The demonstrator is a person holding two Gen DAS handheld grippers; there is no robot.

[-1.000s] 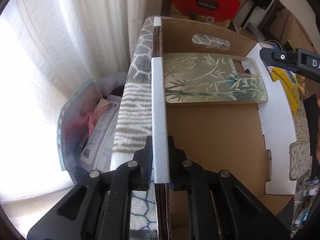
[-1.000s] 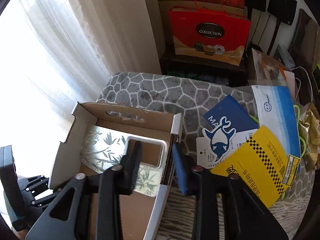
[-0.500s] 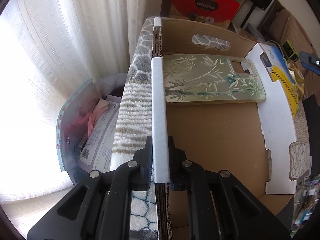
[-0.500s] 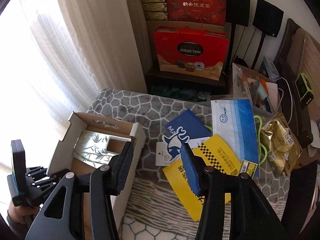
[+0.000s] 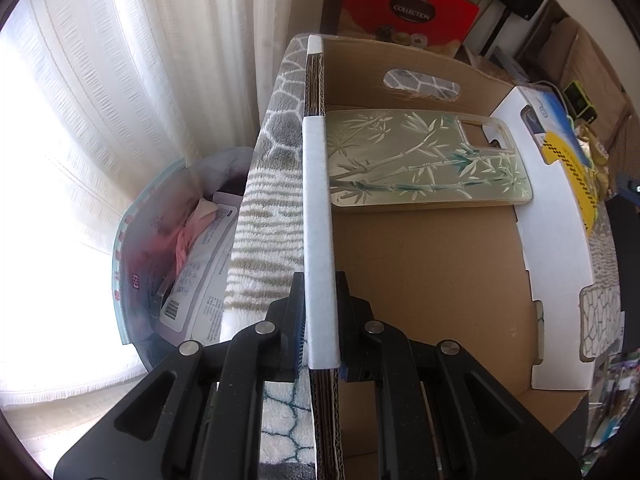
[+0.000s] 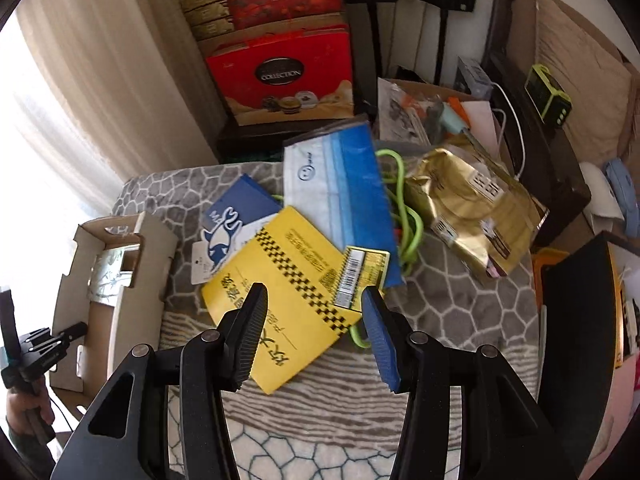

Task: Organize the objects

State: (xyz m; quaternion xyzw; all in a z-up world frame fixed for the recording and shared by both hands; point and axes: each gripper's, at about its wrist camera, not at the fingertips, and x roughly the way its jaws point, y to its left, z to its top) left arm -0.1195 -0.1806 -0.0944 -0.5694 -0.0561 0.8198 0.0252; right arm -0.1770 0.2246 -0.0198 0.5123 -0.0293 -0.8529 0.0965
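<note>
Grey patterned blanket [image 6: 460, 292] covers the surface (a bed or sofa, cannot tell which). On its left edge stands the cardboard box [image 5: 432, 280], open-topped; inside, flat against its far wall, lies the bamboo-print phone case [image 5: 424, 164], the only item in it.

Loose pile mid-blanket, well apart from the box: gold foil bag [image 6: 472, 208], blue-and-white pouch [image 6: 340, 184], yellow checker-striped packet [image 6: 288, 280] on top, whale-logo tag [image 6: 224, 236] tucked beneath it, green cord [image 6: 408, 216] under the pouch.

Left claw [image 5: 320, 320] is clamped on the box's near wall, one finger inside and one outside, steadying it. Right claw [image 6: 316, 320] hovers above the yellow packet, jaws apart, nothing between them.

Step in hand, as I judge it: pick up the yellow packet for the box. Best done by coming down on its free lower corner (the part lying only on blanket), one finger slid under the edge, so the tag and pouch are not dragged along. Keep the box pinned.

Unclear: packet thickness; whether the cord snags under it; box's near end is cut off in the left view; the pile's right side is slightly blurred.
</note>
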